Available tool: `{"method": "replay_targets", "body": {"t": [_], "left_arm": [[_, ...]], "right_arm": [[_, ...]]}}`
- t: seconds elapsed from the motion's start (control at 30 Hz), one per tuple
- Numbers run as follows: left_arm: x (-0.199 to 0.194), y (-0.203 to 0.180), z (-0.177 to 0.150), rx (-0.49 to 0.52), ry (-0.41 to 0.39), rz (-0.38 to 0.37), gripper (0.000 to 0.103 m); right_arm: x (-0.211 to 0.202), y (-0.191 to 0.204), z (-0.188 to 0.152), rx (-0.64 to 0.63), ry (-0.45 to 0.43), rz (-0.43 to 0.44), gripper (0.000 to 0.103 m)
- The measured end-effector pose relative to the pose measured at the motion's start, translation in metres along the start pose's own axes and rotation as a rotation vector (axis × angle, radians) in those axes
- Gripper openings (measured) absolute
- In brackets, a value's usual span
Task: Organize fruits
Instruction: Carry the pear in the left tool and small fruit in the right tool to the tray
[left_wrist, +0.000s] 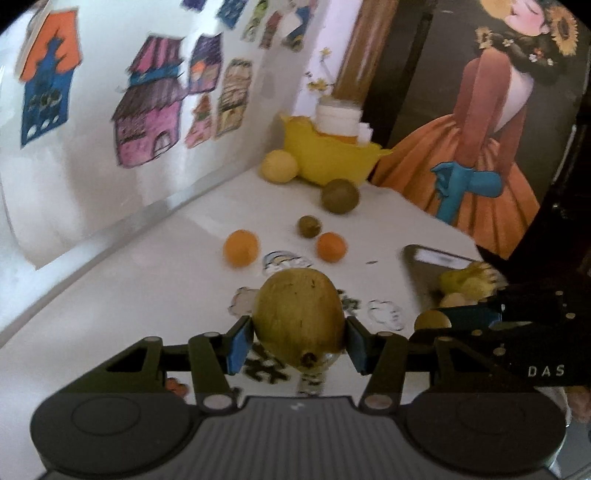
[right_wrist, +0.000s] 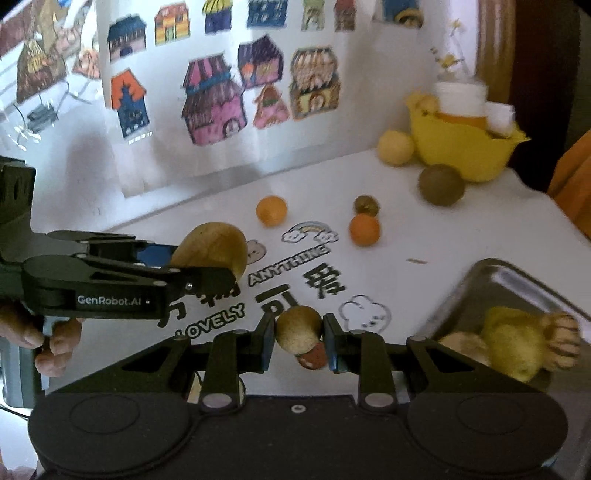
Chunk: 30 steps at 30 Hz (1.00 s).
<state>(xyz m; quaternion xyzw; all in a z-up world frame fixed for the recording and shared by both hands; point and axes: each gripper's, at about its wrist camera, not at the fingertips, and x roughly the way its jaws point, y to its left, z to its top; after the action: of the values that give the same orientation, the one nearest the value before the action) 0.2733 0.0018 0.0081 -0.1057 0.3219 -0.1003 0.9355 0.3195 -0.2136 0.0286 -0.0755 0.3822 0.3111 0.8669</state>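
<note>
A: What have we got in our left tongs (left_wrist: 299, 341)?

B: A big yellow-green oval fruit (left_wrist: 300, 317), clamped between the blue pads (left_wrist: 238, 345) and lifted off the white table (left_wrist: 110, 295).

A: And our right tongs (right_wrist: 299, 341)?

B: Clenched on a small tan round fruit (right_wrist: 298, 329); something reddish-brown shows just under it, but we cannot tell what it is. From that side we also see the left tongs off to the left, with the hand (right_wrist: 48, 338) on their handle.

A: Where are the remaining fruits?

B: Ahead of both tongs on the table: two orange fruits (right_wrist: 271, 210) (right_wrist: 364, 229), with a small dark green one (right_wrist: 365, 205) touching the right-hand orange. Farther ahead lies a larger brown-green ball (right_wrist: 440, 184), and beyond it a pale yellow one (right_wrist: 395, 146) just beside the yellow bowl (right_wrist: 461, 151).

A: And the tray?

B: The metal tray (right_wrist: 517, 280) sits to the right of our right tongs, near them. Yellow fruit (right_wrist: 511, 339) already lies in it, along with tan lumpy pieces (right_wrist: 563, 341) too blurred to name.
</note>
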Motion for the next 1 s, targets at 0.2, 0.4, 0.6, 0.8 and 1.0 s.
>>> {"method": "replay_targets", "body": {"t": [0.2, 0.4, 0.6, 0.8, 1.0], "left_arm": [[-0.012, -0.034, 0.003, 0.032, -0.025, -0.055, 0.058], [-0.015, -0.075, 0.001, 0.062, -0.029, -0.121, 0.058], [-0.005, -0.113, 0.004, 0.098, -0.021, -0.182, 0.058], [0.014, -0.144, 0.006, 0.136, 0.033, -0.232, 0.057], [0.03, -0.165, 0.002, 0.19, 0.074, -0.253, 0.056]], "right_arm": [[-0.042, -0.021, -0.011, 0.031, -0.046, -0.066, 0.03], [-0.082, -0.051, -0.028, 0.09, -0.075, -0.134, 0.03], [-0.111, -0.073, -0.054, 0.137, -0.088, -0.196, 0.03], [-0.121, -0.098, -0.075, 0.164, -0.099, -0.26, 0.03], [-0.116, -0.131, -0.085, 0.216, -0.135, -0.262, 0.03]]}}
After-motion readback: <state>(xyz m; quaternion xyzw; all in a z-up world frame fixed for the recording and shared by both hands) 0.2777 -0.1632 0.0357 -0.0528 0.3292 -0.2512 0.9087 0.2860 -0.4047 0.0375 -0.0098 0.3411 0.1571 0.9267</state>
